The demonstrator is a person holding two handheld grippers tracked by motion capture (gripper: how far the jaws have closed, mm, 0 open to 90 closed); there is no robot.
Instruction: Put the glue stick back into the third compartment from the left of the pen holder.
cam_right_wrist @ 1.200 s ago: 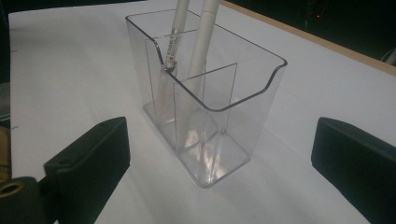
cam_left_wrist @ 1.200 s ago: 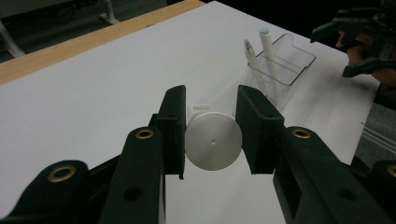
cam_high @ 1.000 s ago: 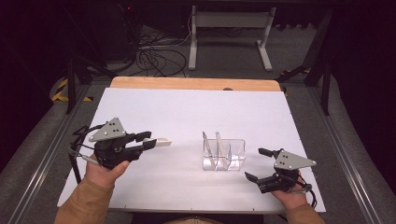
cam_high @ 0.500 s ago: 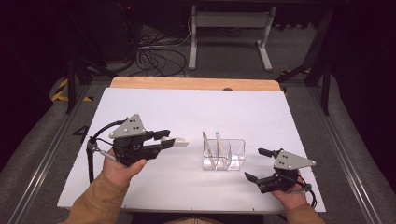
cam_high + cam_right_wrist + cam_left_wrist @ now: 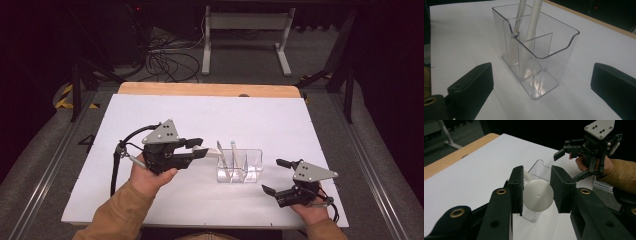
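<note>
My left gripper [image 5: 200, 149] is shut on a white pen-like stick [image 5: 212, 152], whose tip reaches the left end of a clear plastic holder [image 5: 250, 162]. In the left gripper view the stick's round silver end [image 5: 538, 195] sits pinched between the black pads, with the holder [image 5: 537, 166] just beyond. Two white pens [image 5: 233, 150] lean inside the holder, seen up close as pens [image 5: 534, 17] in the divided holder [image 5: 536, 50]. My right gripper [image 5: 272, 176] rests open at the holder's right, its jaws wide apart and empty; it also appears as the right gripper [image 5: 568, 165].
The white table sheet [image 5: 150, 115] has a wooden strip [image 5: 210, 89] along its far edge. Cables and a desk frame [image 5: 245, 25] lie on the floor beyond. Metal rails run along both sides of the table.
My left gripper has carried the white stick rightward across the table, up to the clear holder. The right gripper has stayed where it was.
</note>
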